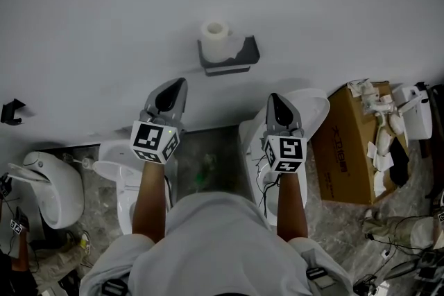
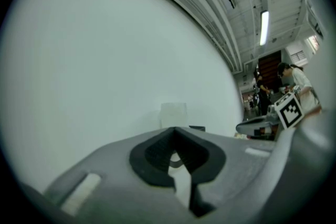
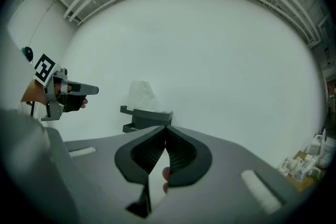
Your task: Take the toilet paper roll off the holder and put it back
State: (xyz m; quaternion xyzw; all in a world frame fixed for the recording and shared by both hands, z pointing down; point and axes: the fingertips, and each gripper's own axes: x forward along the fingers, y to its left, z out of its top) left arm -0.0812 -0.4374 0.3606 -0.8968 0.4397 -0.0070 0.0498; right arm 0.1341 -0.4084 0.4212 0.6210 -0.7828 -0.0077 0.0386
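Note:
A white toilet paper roll point(image 1: 216, 39) stands upright on a dark wall-mounted holder point(image 1: 229, 57) on the pale wall. My left gripper point(image 1: 182, 82) is shut and empty, below and left of the holder, well apart from it. Below and right of the holder, my right gripper point(image 1: 272, 98) is also shut with nothing in it. In the left gripper view the roll point(image 2: 173, 114) shows just above the closed tip of the left gripper point(image 2: 174, 129). The right gripper view has the roll point(image 3: 142, 97) and holder point(image 3: 144, 116) left of the tip of the right gripper point(image 3: 166, 127).
White toilets point(image 1: 312, 111) stand on the floor along the wall, one point(image 1: 45, 184) at far left. A cardboard box point(image 1: 350, 149) with white parts sits at right. A small black hook point(image 1: 10, 111) is on the wall at left. People stand far off point(image 2: 291, 78).

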